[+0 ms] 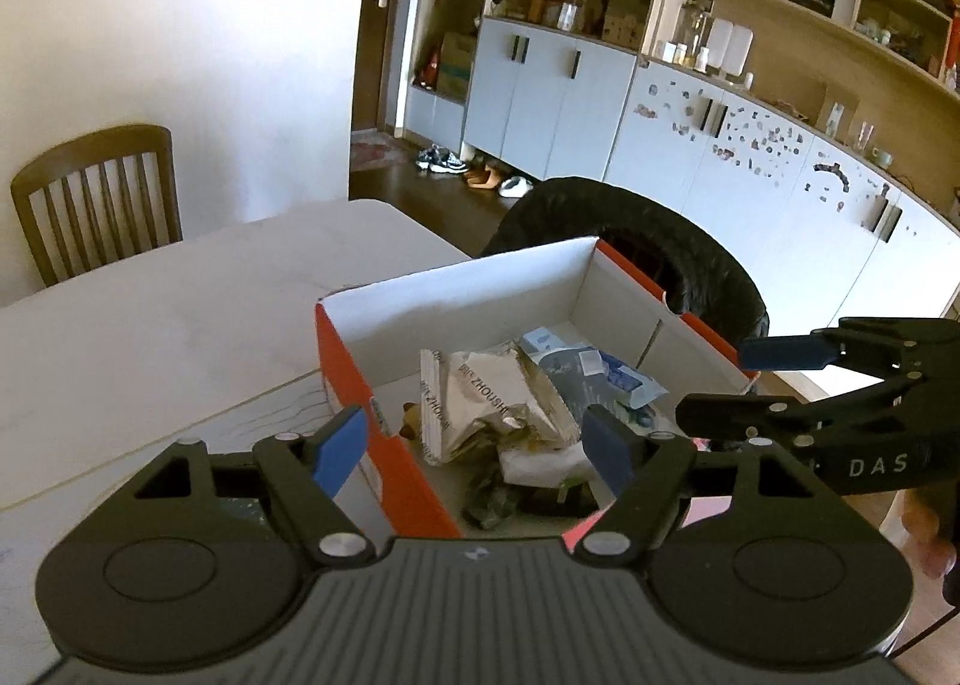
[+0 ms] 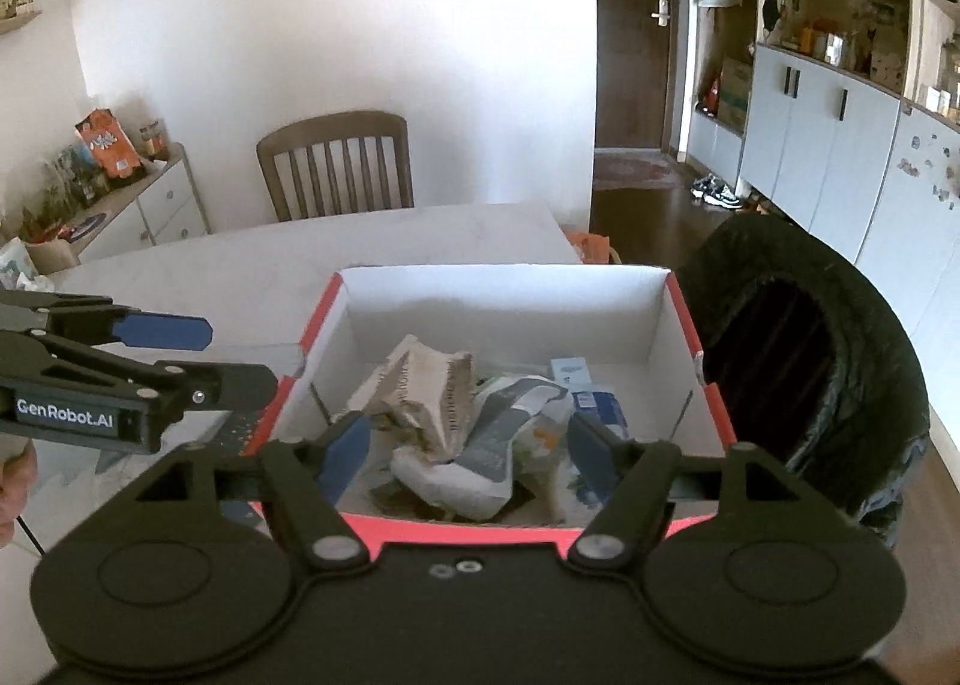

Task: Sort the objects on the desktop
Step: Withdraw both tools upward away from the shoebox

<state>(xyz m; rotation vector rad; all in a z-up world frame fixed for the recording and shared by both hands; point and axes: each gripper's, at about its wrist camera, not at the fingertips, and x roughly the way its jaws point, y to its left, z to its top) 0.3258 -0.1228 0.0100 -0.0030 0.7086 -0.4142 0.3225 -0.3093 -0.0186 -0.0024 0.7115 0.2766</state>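
Note:
An orange cardboard box with a white inside (image 1: 456, 289) (image 2: 510, 301) stands on the pale table. It holds a crumpled beige wrapper (image 1: 480, 391) (image 2: 426, 379), a blue-white packet (image 1: 594, 373) (image 2: 510, 433) and other scraps. My left gripper (image 1: 474, 451) is open and empty over the box's left wall. My right gripper (image 2: 465, 454) is open and empty above the box's near edge. Each gripper also shows in the other's view, the right one (image 1: 810, 379) at the right and the left one (image 2: 120, 373) at the left.
A black-lined bin (image 1: 648, 241) (image 2: 798, 367) stands just right of the box, beside the table edge. A wooden chair (image 1: 96, 199) (image 2: 336, 163) is at the table's far side. A low cabinet with snacks (image 2: 102, 187) is at the left; white cupboards (image 1: 720, 145) line the right wall.

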